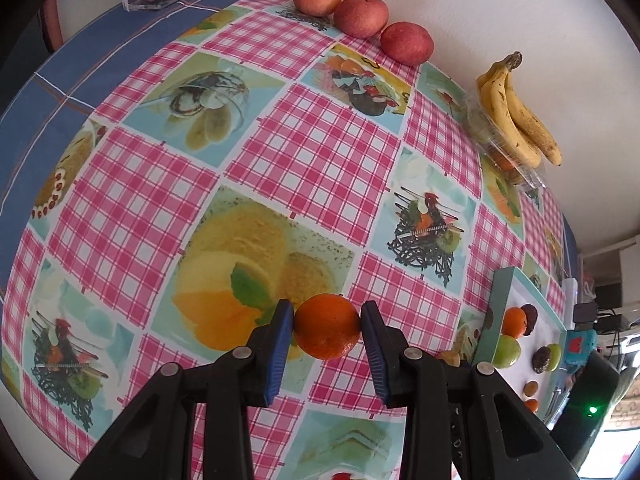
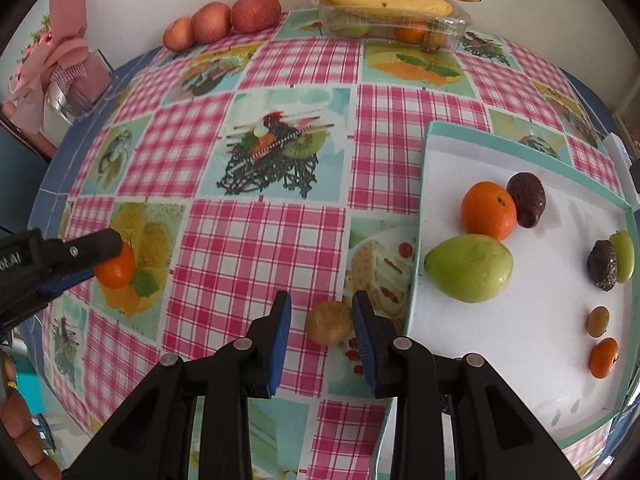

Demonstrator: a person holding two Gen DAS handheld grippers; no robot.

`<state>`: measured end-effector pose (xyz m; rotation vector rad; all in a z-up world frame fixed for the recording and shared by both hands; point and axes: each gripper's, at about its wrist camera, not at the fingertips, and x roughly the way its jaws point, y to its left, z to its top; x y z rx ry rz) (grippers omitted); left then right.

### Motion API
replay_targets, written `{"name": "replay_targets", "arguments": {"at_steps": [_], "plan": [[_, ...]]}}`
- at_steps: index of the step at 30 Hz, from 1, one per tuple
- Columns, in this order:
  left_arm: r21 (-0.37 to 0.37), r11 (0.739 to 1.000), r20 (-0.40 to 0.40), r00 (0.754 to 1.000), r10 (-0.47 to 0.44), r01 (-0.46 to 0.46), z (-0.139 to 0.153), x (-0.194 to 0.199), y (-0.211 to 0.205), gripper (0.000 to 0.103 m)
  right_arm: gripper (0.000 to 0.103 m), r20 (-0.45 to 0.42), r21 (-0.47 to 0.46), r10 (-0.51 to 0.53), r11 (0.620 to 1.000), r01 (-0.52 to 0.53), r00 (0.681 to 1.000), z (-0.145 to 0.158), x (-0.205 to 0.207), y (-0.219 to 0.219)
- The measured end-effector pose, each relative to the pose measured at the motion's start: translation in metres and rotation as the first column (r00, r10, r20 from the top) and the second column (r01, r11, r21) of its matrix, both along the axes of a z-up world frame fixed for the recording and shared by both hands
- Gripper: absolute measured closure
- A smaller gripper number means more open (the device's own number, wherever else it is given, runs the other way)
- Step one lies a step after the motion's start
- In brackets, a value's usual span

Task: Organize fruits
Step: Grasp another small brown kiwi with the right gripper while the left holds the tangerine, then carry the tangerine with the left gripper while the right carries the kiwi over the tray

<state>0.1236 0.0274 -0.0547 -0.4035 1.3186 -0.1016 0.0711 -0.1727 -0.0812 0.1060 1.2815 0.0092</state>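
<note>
Fruit handling is the concern here. A small round orange mandarin with a pitted, slightly glossy rind [image 1: 328, 326] sits clamped across its middle between the blue ribbed pads of the left gripper [image 1: 328, 326], low over the bench [image 1: 280, 152], which is covered by a glossy pink-checked oilcloth printed with dessert pictures. It looks light and firm but yielding; I judge that a hard squeeze would bruise it, and the widest girth, where the pads sit now, is the safest hold. The rind's sheen suggests it could slip if taken off-centre.

The right gripper [image 2: 322, 326] is nearly closed around a small tan, rough-skinned round fruit [image 2: 329, 322]. The right pad touches it; whether the left pad does, I cannot tell, as a thin gap seems to show there. That fruit lies at the bench's near side, just beside the shallow white tray with a teal rim [image 2: 424, 184]. Its matte, grainy skin should grip well, though being so small it could roll out.

Inside the tray lie a smooth green pear-shaped fruit [image 2: 470, 268], another orange mandarin [image 2: 488, 210], two wrinkled dark purple fruits and several smaller pieces. By the wall stand three dull red apples [image 1: 362, 16] in a row and a bunch of speckled yellow bananas [image 1: 516, 112] resting on a clear plastic clamshell box [image 2: 400, 24].
</note>
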Motion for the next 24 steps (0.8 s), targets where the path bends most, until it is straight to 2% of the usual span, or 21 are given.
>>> {"name": "replay_targets", "arguments": {"at_steps": [2, 4, 12, 19, 24], "plan": [[0.000, 1.000, 0.001, 1.000, -0.001, 0.001, 0.000, 0.000, 0.000, 0.066, 0.071, -0.013, -0.007, 0.003, 1.000, -0.003, 1.000, -0.006, 0.002, 0.002], [0.000, 1.000, 0.001, 1.000, 0.000, 0.000, 0.000, 0.000, 0.000, 0.066, 0.076, -0.015, -0.008, 0.005, 1.000, -0.005, 1.000, -0.008, 0.003, 0.003], [-0.004, 1.000, 0.016, 1.000, -0.003, 0.003, 0.004, 0.000, -0.001, 0.066, 0.076, 0.004, -0.003, 0.001, 1.000, -0.001, 1.000, -0.003, 0.003, 0.002], [-0.003, 1.000, 0.057, 0.998, -0.005, 0.006, 0.019, -0.002, -0.002, 0.066, 0.076, 0.113, 0.026, -0.035, 0.999, 0.032, 0.993, 0.039, -0.004, -0.009], [-0.012, 0.999, 0.081, 0.996, -0.033, 0.034, 0.029, -0.005, -0.013, 0.066, 0.076, 0.162, 0.002, -0.085, 0.996, 0.085, 0.983, 0.058, -0.013, -0.029]]}}
